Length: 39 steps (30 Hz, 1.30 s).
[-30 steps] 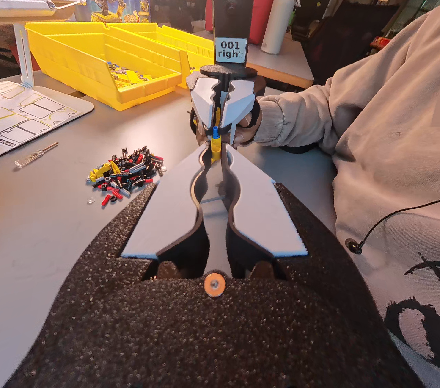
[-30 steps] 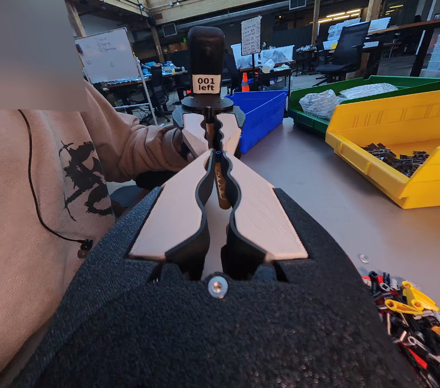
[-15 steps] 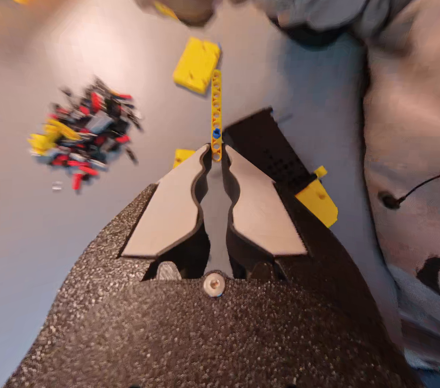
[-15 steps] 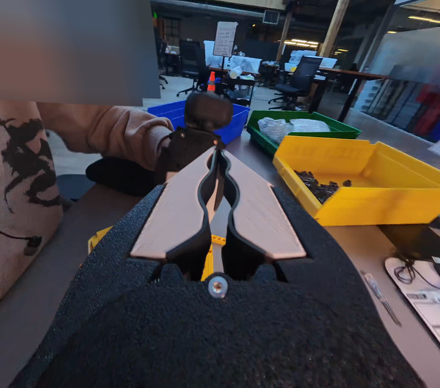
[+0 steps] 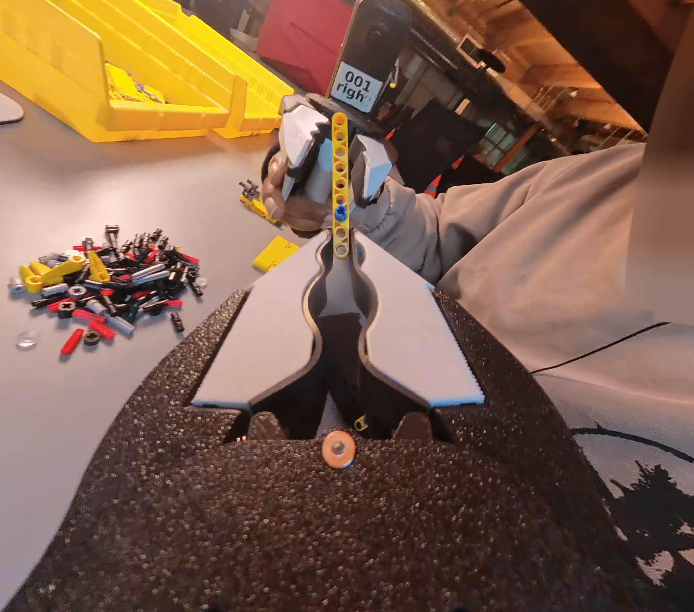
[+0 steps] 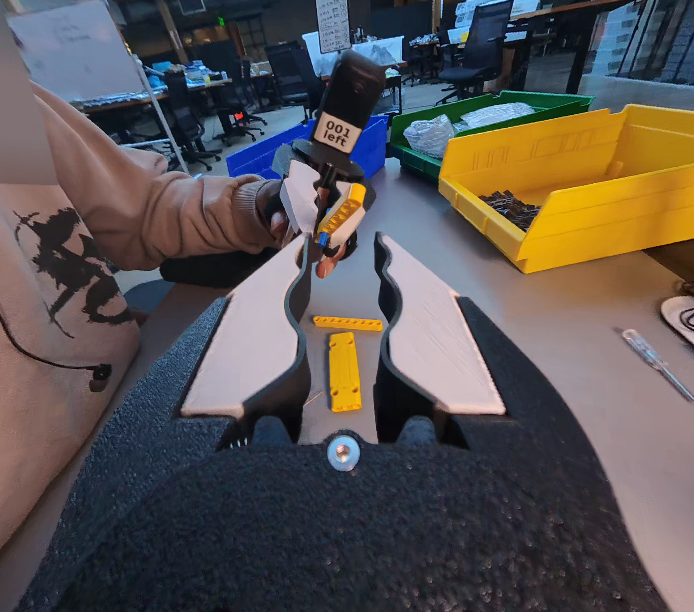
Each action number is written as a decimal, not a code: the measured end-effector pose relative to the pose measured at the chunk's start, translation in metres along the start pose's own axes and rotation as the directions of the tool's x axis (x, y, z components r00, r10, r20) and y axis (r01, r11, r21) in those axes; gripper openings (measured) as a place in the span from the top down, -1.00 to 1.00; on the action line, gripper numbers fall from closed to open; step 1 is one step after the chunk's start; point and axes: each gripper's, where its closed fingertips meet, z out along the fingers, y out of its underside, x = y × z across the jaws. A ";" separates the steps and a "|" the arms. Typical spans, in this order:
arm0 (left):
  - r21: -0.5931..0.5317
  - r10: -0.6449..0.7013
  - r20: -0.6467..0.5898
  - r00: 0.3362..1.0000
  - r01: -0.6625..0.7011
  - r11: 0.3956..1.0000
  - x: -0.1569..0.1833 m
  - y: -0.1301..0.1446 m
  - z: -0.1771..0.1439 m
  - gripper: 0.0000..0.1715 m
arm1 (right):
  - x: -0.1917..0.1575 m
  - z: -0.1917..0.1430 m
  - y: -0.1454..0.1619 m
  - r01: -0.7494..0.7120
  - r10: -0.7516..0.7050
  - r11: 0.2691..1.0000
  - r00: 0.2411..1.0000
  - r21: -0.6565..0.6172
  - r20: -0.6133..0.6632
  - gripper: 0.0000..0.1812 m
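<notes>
One yellow holed beam (image 5: 340, 161) is now pinched only by the closed left tongs (image 5: 341, 245), the right tongs (image 6: 341, 239) having let go, gaping empty.

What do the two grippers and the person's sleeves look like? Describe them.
Both the left gripper and the right gripper have pale grey wedge-shaped fingers with wavy black inner edges, set in a speckled black body fixed by a silver screw. Each carries a black handle with a white label. The sleeves are beige sweatshirt cloth with ribbed cuffs.
</notes>
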 end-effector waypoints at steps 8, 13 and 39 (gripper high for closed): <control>-0.042 -0.204 -0.344 0.917 0.202 0.979 0.046 0.007 0.008 0.93 | -0.050 0.006 -0.007 0.093 -0.103 0.994 0.972 0.057 0.210 0.57; -0.173 -0.308 -0.358 0.881 0.262 0.949 0.050 0.032 0.017 0.93 | -0.064 -0.003 -0.007 0.293 -0.283 0.956 0.933 -0.012 0.223 0.79; -0.651 0.487 0.104 0.867 -0.310 0.693 -0.055 0.103 0.054 0.92 | -0.009 -0.044 0.122 0.285 -0.299 0.687 0.949 -0.669 0.097 0.93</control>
